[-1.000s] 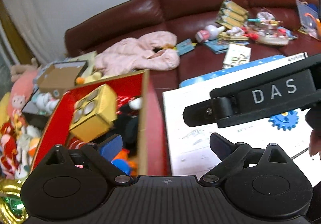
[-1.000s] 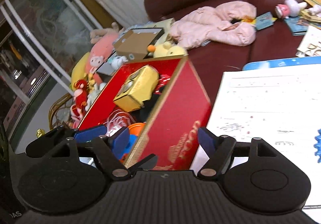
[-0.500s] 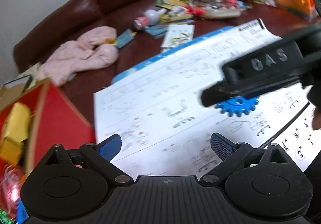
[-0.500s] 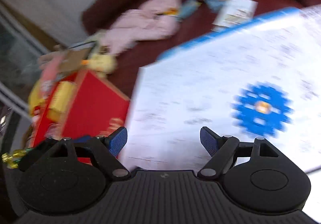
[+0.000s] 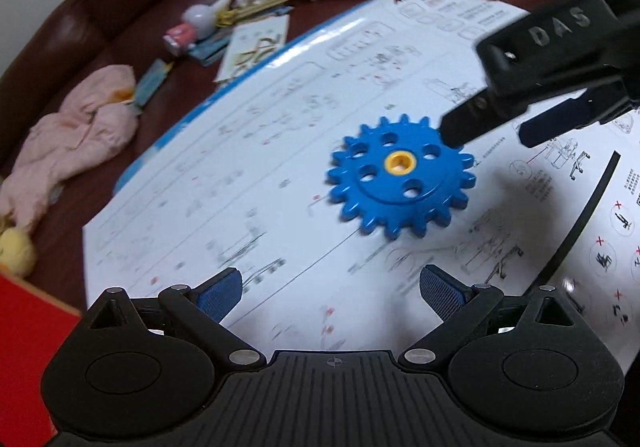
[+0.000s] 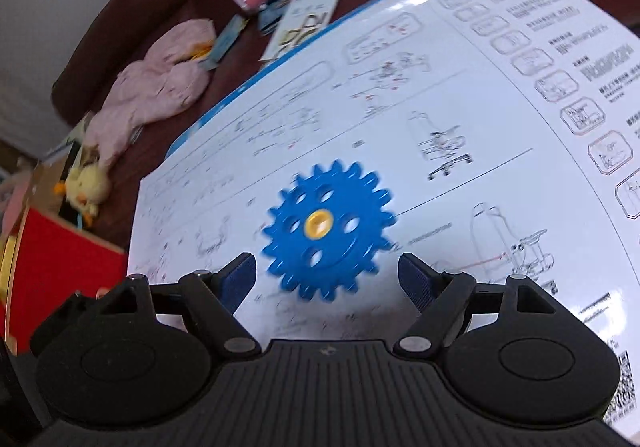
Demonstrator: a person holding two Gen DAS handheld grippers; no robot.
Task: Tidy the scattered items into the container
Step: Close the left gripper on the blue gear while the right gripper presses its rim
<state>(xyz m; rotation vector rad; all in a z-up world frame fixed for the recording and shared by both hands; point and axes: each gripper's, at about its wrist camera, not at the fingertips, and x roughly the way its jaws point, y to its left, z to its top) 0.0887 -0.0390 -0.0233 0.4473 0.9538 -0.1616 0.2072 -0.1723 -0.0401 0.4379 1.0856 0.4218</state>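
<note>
A blue toothed gear (image 5: pixel 400 183) with a yellow hub lies flat on a large white instruction sheet (image 5: pixel 240 187). In the right wrist view the gear (image 6: pixel 328 235) sits just ahead of my right gripper (image 6: pixel 328 277), centred on the gap between its open fingers and not touched. In the left wrist view the right gripper (image 5: pixel 492 133) comes in from the upper right, one fingertip over the gear's far rim. My left gripper (image 5: pixel 330 287) stands open and empty, nearer than the gear. A corner of the red box (image 5: pixel 24 327) shows at the lower left.
A pink garment (image 5: pixel 68 139) and a yellow plush duck (image 6: pixel 86 187) lie on the brown leather seat left of the sheet. Packets, small toys and a printed card (image 5: pixel 256 51) are scattered behind it. The red box (image 6: pixel 60 255) stands at the sheet's left edge.
Both views have swung away from the red box to the right and dropped toward the sheet. The blue gear has grown much larger. Both grippers have stayed open.
</note>
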